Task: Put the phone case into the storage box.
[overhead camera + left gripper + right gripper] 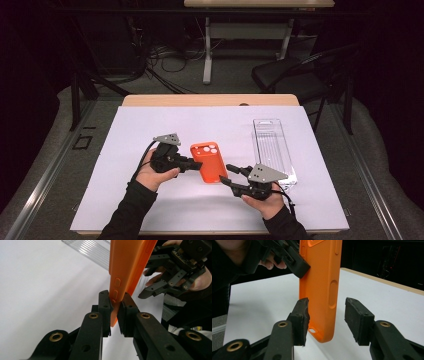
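Between the two sets of tongs sits the orange case [209, 161], near the middle of the white worktop [125, 200], and the left tongs [196, 163] have it. Their pads [105, 305] are clamped on one long edge of the case [130, 262], right by the side buttons, one pad on each face. No gap there; that is a firm pinch.

Over to the right tongs [226, 172], and it's a different story. They stand apart around the case's other end, one pad [302, 315] just beside the back face, too close to tell if it touches, the other pad [357, 317] plainly clear of the side edge. Nothing pressing here: these tongs are open, with the case [322, 290] between them but not gripped.

From the right gripper view the case stands upright, its bottom corner low over the worktop [387, 300], and the left tongs' grip sits higher up on its far side.

Just right of the right hand [260, 202] lies a clear tray [272, 145], flat on the worktop, apart from the case.
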The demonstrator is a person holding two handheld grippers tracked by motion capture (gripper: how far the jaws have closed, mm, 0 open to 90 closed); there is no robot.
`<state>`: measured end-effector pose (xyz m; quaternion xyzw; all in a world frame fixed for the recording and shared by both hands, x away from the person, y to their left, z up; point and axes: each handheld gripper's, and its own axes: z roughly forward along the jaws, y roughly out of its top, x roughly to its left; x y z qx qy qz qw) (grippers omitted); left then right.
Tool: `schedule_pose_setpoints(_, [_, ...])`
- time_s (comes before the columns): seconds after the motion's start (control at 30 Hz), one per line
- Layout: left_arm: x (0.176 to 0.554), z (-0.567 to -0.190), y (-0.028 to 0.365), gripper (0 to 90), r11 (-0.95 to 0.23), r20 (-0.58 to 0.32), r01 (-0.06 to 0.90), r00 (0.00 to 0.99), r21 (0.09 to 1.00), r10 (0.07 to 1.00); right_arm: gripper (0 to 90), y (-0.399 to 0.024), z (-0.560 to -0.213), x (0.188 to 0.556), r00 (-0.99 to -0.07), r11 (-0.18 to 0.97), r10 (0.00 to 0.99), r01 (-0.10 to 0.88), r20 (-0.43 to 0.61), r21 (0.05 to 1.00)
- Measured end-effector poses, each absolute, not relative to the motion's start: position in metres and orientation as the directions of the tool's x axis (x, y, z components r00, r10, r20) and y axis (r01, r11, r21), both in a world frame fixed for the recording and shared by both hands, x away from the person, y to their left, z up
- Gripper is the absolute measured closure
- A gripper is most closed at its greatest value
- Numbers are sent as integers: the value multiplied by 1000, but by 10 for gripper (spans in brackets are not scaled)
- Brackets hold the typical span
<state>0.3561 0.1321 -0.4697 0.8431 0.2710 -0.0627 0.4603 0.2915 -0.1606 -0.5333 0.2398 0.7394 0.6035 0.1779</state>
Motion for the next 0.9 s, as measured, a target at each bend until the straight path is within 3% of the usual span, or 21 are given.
schedule_pose_setpoints(0.9, [347,-467,124,819,-459,-286,566,788,685,546,444,-158,-528,288,-790,228,611,110,-54,968])
